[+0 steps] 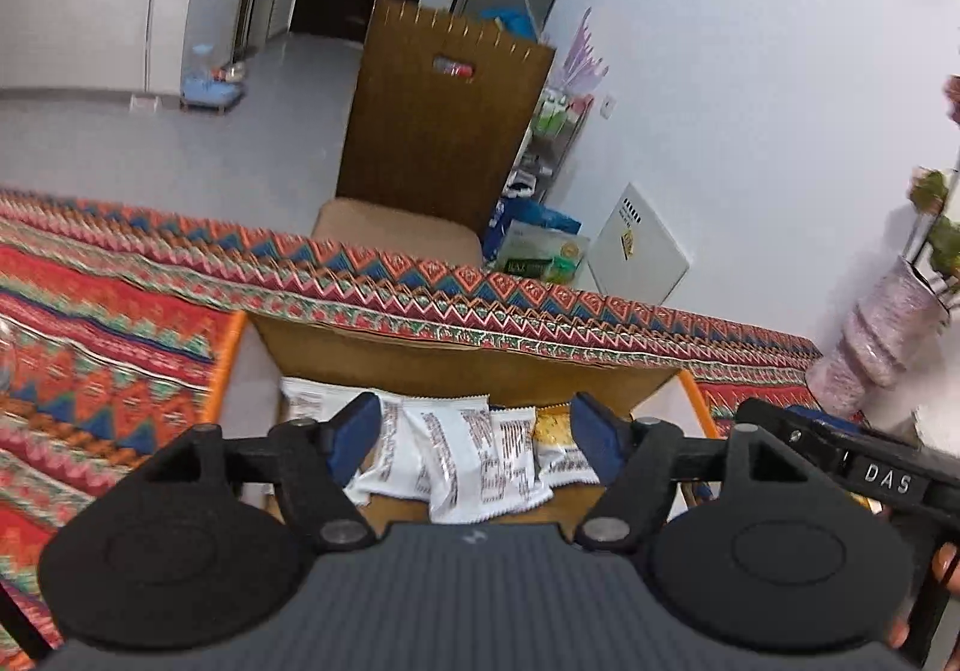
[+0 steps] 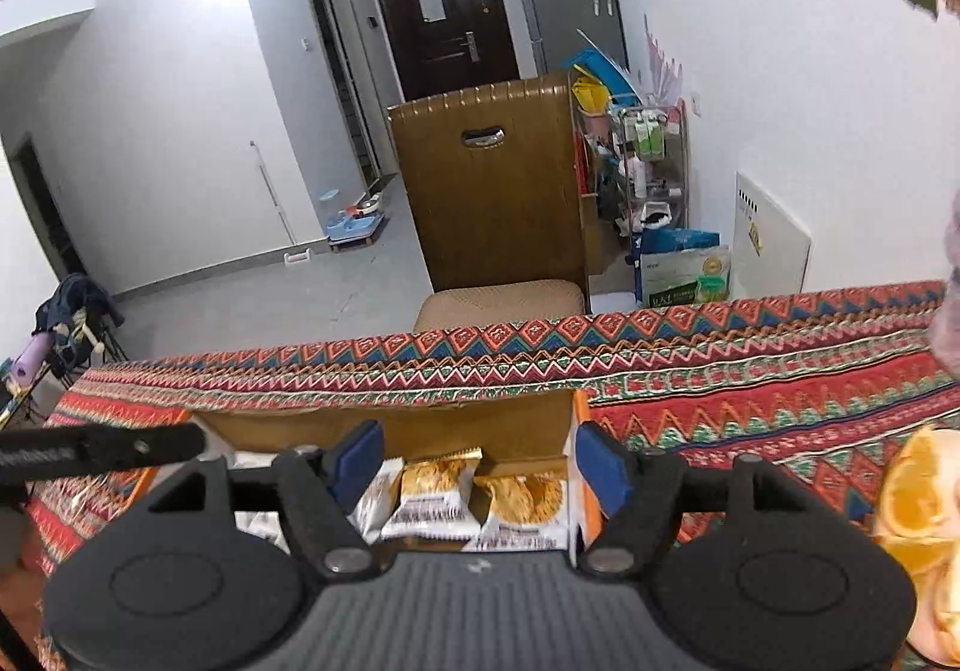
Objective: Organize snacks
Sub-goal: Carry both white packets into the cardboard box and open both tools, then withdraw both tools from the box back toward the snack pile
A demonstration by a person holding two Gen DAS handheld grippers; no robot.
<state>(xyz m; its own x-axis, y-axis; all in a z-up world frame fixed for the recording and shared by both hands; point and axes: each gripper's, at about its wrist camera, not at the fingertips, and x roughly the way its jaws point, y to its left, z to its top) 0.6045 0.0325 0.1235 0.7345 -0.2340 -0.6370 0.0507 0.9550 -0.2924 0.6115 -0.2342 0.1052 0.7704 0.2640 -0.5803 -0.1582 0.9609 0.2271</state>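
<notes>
An open cardboard box [image 1: 468,371] with orange edges lies on the patterned tablecloth. Inside it rest several white snack packets [image 1: 456,461] and a yellow one [image 1: 555,431]. My left gripper [image 1: 474,419] hovers over them, open, with nothing between its blue pads. In the right wrist view the same box [image 2: 480,428] holds two gold biscuit packets [image 2: 435,491] side by side. My right gripper [image 2: 478,443] hangs above those, open and holding nothing. Each gripper's black frame shows at the edge of the other's view.
A brown wooden chair [image 2: 492,203] stands just beyond the table's far edge. Cut orange pieces [image 2: 918,497] lie at the right. A pinkish vase [image 1: 882,329] with a plant stands at the table's right end. A cluttered shelf rack [image 2: 648,161] is against the wall.
</notes>
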